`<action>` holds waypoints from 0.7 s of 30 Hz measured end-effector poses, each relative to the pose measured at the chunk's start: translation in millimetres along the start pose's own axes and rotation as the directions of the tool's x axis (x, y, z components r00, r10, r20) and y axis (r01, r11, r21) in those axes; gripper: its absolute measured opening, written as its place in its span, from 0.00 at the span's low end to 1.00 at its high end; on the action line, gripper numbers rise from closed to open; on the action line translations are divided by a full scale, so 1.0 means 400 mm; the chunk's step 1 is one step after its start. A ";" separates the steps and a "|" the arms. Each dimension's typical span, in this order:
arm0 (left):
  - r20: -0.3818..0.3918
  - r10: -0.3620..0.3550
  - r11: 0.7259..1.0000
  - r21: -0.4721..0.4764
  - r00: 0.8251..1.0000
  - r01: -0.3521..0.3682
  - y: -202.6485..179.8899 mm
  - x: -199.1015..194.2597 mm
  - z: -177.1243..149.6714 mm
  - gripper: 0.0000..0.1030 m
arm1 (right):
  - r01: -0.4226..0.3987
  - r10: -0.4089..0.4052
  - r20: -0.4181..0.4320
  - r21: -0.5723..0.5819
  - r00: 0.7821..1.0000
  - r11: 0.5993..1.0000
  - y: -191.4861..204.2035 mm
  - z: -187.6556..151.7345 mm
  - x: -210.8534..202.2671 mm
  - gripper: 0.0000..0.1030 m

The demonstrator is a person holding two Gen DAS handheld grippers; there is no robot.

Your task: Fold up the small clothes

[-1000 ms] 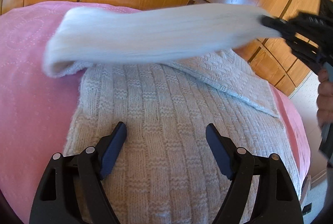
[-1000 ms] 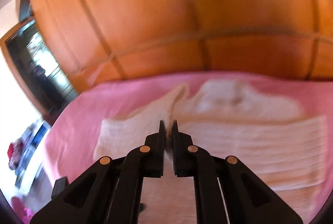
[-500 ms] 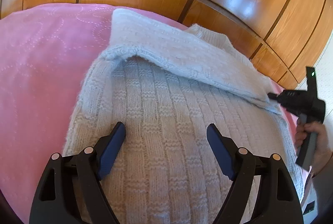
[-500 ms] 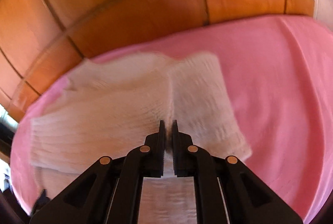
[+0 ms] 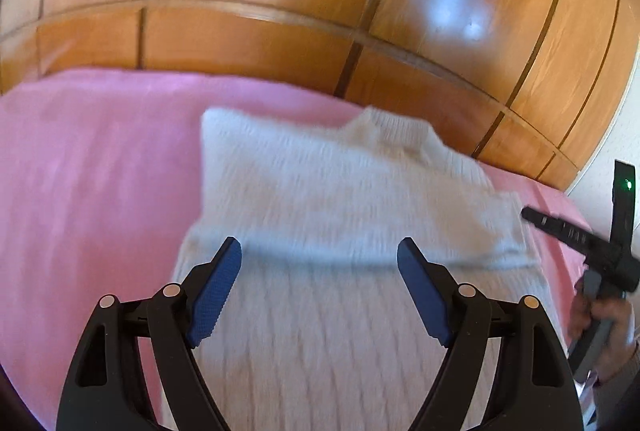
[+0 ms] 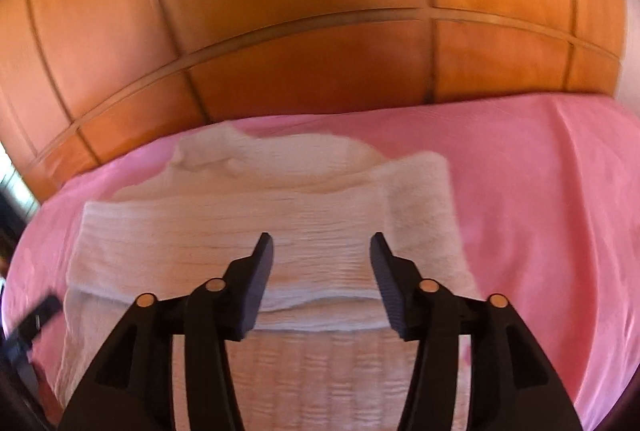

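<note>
R tongs (image 6: 321,259) let go sleeve, L tongs (image 5: 320,273) wide, sweater (image 5: 344,239) collar toward wardrobe (image 5: 280,31).

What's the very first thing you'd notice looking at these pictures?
The fluffy white sweater lying on the pink bedspread, one sleeve folded flat across its body. Behind the bed stands a shiny orange wooden wardrobe. The left gripper and the right gripper hang open over the sweater, holding nothing.

Wool, cotton and polished wood

My left claw (image 5: 320,259) is matt black plastic with rough blue pads (image 5: 216,291); under it lies a chunky cream knit sweater (image 5: 340,199) on a soft pink bedspread (image 5: 92,159), with glossy varnished wood panels (image 5: 240,31) at twelve o'clock.
</note>
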State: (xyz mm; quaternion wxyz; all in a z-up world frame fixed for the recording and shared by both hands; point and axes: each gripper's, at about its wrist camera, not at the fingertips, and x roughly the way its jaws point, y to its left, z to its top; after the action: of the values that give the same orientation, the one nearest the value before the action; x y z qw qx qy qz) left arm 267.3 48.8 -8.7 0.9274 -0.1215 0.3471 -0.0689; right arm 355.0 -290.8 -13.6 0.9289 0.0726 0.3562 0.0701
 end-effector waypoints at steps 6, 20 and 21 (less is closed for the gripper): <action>-0.093 0.043 0.999 -0.002 0.995 -0.044 0.010 0.161 0.070 0.73 | 0.057 -0.059 -0.084 -0.029 0.995 0.998 0.001 -0.037 0.102 0.67; -0.085 0.186 0.982 0.054 0.979 -0.182 -0.032 0.112 0.022 0.71 | 0.052 -0.054 -0.040 -0.031 0.998 0.998 -0.007 -0.074 0.122 0.78; -0.073 0.192 0.980 0.060 0.979 -0.187 -0.040 0.092 0.013 0.72 | 0.053 -0.055 -0.040 -0.031 0.998 0.998 -0.007 -0.072 0.123 0.78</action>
State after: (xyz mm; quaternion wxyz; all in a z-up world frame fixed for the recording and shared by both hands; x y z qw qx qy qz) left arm 297.7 26.6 -23.4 0.9182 -0.0604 0.3913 0.0059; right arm 371.9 -282.3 -67.4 0.9240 0.0476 0.3758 0.0517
